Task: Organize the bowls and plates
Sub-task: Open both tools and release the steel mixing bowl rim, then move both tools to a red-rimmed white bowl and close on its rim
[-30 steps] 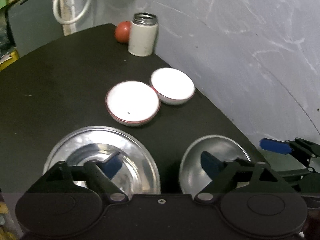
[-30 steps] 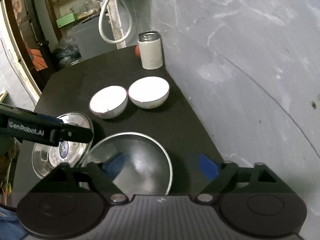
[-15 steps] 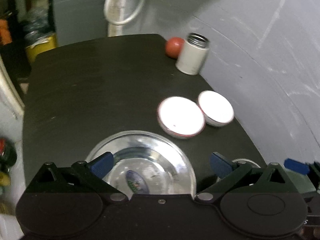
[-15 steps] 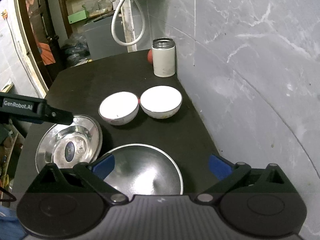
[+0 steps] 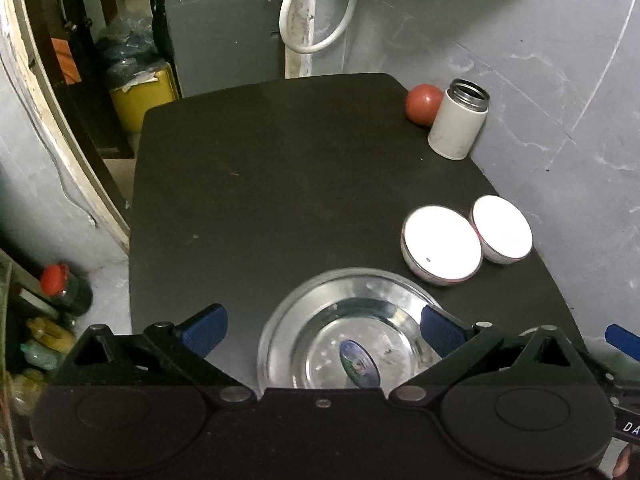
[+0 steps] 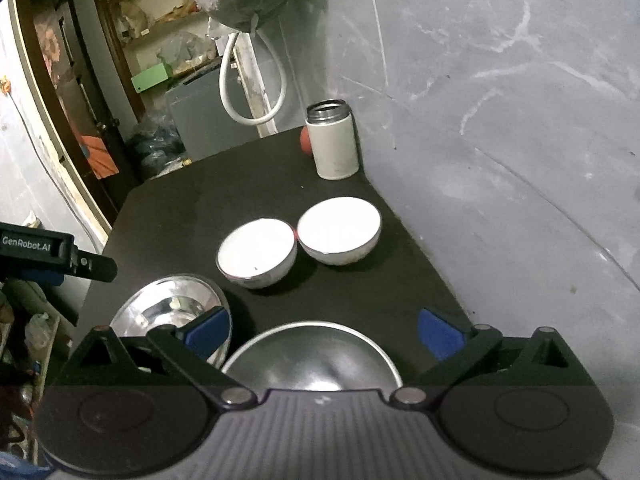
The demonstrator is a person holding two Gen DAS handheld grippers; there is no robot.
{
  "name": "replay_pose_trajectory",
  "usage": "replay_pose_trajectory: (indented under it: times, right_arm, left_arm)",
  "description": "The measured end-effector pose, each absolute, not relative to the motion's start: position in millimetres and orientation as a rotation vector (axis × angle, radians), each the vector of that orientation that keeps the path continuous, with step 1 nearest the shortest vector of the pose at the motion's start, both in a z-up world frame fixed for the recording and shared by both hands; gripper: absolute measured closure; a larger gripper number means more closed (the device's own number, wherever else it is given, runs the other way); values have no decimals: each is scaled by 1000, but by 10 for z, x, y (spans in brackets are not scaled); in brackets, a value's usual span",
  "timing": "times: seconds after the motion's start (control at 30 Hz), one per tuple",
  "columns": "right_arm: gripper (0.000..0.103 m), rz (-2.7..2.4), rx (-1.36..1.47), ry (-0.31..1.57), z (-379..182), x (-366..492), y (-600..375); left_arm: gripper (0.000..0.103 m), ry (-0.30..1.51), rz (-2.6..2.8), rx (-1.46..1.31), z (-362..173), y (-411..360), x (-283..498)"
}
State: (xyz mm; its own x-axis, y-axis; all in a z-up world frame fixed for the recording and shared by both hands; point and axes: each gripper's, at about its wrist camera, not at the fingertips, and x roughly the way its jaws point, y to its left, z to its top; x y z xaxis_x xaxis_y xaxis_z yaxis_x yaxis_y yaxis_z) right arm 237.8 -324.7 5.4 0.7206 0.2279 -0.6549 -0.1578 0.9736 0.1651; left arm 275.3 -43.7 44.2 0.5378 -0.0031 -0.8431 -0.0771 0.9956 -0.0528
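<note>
Pulling back and up in the left wrist view, we now see far more of the black table (image 5: 280,184) than a second ago. Our left gripper (image 5: 322,326) has spread wide and holds nothing. It hangs over the steel plate (image 5: 344,332), which has slid from its left pad to between the two. Two white bowls (image 5: 442,248) sit touching each other beyond it, toward the wall. We judge no stacking has begun. A flask (image 5: 458,120) and red ball (image 5: 422,102) stand well apart at the far corner, clear of any path.

In the right wrist view, our right gripper (image 6: 322,330) has also widened and is empty, poised over the steel bowl (image 6: 312,354). The plate lies just beside it on the left, under the other tool. The wall crowds the right side.
</note>
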Motion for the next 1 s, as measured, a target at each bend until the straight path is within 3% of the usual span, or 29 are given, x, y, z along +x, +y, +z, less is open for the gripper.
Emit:
replay_pose_trajectory:
  times: [0.4,0.87,1.0]
  right_arm:
    - [0,79,176,767,17,2608,-3018]
    - [1,-32,97,767,-167,3155,-2554]
    - [13,-31,101,793,-267,3273,-2529]
  left_arm:
    - [1,929,-54,0,361,-349,3215]
    - [1,987,-233,100,-120,-514,3951]
    - [1,989,-273,184,-205,-589,4058]
